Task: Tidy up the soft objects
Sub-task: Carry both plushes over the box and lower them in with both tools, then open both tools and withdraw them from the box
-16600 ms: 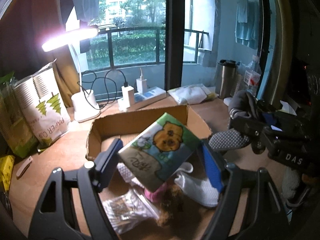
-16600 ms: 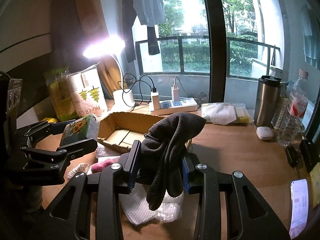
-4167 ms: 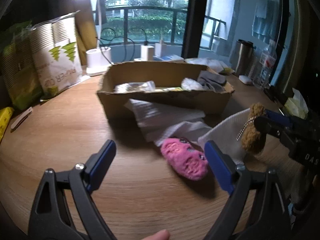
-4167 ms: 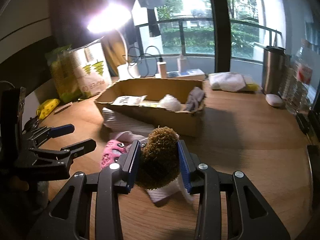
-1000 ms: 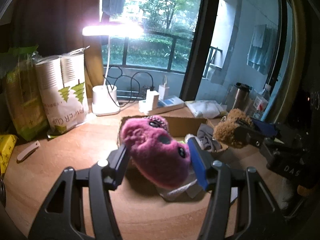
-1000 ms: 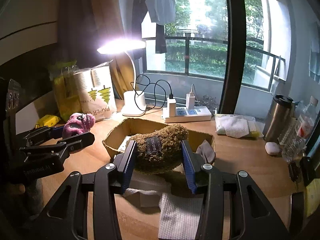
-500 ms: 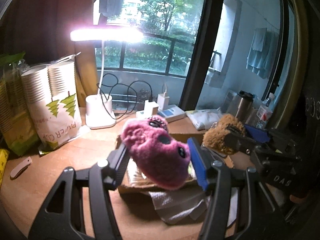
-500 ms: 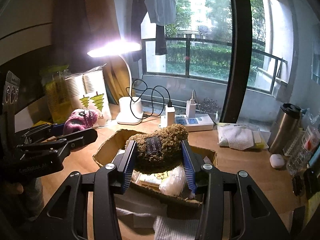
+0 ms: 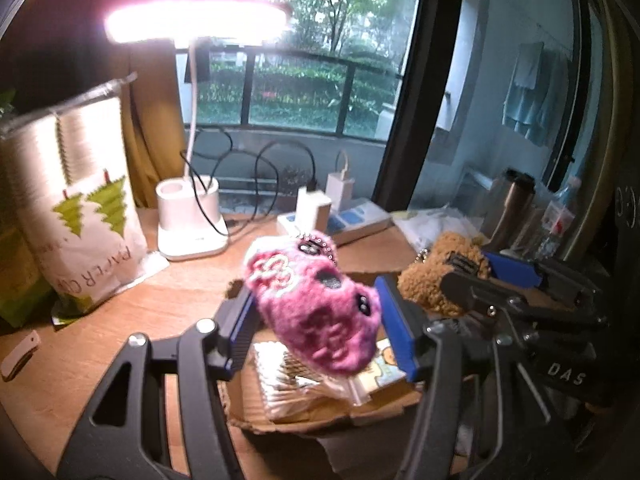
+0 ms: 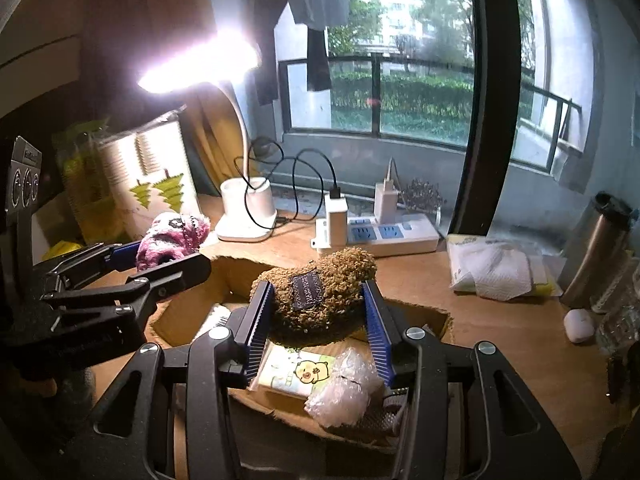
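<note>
My left gripper (image 9: 320,328) is shut on a pink plush toy (image 9: 316,312) and holds it above the left end of the open cardboard box (image 9: 320,416). My right gripper (image 10: 318,320) is shut on a brown fuzzy plush (image 10: 320,292) above the middle of the box (image 10: 188,312). The brown plush also shows in the left wrist view (image 9: 440,272), and the pink plush in the right wrist view (image 10: 172,236). Inside the box lie a cartoon tissue pack (image 10: 296,372), a clear bubble bag (image 10: 344,388) and a bag of cotton swabs (image 9: 288,380).
A lit desk lamp (image 10: 248,212), a paper-cup bag (image 9: 68,216) and a power strip with chargers (image 10: 380,236) stand behind the box. A tissue pack (image 10: 496,268), a steel flask (image 10: 596,248) and a white earbud case (image 10: 578,324) are at the right.
Both grippers have moved forward and down over the box, each keeping hold of its plush. The box interior now lies right beneath them.
</note>
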Action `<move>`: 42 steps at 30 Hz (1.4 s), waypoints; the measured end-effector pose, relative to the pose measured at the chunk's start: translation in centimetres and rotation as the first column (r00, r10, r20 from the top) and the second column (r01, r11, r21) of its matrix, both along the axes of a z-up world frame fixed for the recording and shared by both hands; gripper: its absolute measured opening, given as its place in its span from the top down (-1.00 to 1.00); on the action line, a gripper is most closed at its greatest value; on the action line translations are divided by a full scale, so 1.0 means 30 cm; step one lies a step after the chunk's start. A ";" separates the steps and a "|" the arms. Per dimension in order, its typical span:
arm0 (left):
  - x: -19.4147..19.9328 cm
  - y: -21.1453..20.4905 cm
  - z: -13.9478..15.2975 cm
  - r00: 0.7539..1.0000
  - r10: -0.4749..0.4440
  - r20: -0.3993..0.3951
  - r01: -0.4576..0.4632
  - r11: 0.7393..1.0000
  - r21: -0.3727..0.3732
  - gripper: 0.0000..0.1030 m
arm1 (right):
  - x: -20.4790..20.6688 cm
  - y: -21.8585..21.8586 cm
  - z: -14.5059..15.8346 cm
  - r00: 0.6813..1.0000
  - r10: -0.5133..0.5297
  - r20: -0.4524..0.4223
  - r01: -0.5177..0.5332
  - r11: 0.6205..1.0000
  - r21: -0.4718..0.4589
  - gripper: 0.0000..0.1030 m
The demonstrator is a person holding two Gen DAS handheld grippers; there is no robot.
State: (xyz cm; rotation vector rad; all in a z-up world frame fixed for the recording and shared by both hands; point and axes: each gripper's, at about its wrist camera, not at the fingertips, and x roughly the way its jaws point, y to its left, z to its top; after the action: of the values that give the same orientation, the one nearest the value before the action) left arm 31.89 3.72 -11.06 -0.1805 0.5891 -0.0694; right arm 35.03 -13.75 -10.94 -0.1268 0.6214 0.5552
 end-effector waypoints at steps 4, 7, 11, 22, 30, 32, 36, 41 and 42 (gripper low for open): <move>0.053 -0.003 -0.070 0.999 -0.002 -0.054 0.002 1.000 -0.006 -0.15 | 0.047 0.014 -0.056 0.999 0.000 -0.040 0.000 1.000 0.000 0.08; 0.087 -0.006 -0.116 0.996 0.005 -0.094 -0.006 1.000 -0.008 -0.16 | 0.083 0.024 -0.101 0.997 -0.004 -0.072 0.003 1.000 -0.006 0.08; 0.113 -0.013 -0.156 0.992 0.004 -0.129 -0.005 1.000 -0.007 -0.24 | 0.118 0.024 -0.143 0.994 -0.016 -0.107 0.015 1.000 -0.011 0.08; 0.101 0.001 -0.149 0.991 0.012 -0.135 -0.016 0.999 -0.030 -0.51 | 0.134 0.004 -0.138 0.992 -0.046 -0.114 0.046 0.999 -0.002 -0.09; 0.040 0.022 -0.092 0.995 0.038 -0.097 -0.042 0.999 -0.034 -0.69 | 0.073 -0.031 -0.073 0.995 -0.070 -0.069 0.070 0.998 0.000 -0.09; 0.017 0.028 -0.075 0.996 0.046 -0.082 -0.049 0.998 -0.037 -0.73 | 0.048 -0.038 -0.060 0.995 -0.074 -0.061 0.074 0.997 0.000 -0.09; -0.035 0.030 -0.049 0.996 0.053 -0.067 -0.055 0.998 -0.038 -0.74 | -0.001 -0.050 -0.041 0.996 -0.077 -0.050 0.077 0.997 0.001 -0.09; -0.094 0.018 -0.030 0.996 0.056 -0.065 -0.058 0.998 -0.028 -0.74 | -0.069 -0.058 -0.022 0.996 -0.084 -0.040 0.084 0.996 0.001 -0.10; -0.109 0.015 -0.027 0.996 0.059 -0.065 -0.061 0.998 -0.025 -0.74 | -0.085 -0.063 -0.020 0.995 -0.087 -0.039 0.087 0.996 0.001 -0.10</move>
State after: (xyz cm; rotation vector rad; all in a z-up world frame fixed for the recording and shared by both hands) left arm 28.64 4.18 -11.86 -0.2272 0.6470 -0.0131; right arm 32.48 -15.63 -11.55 -0.0865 0.6610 0.4749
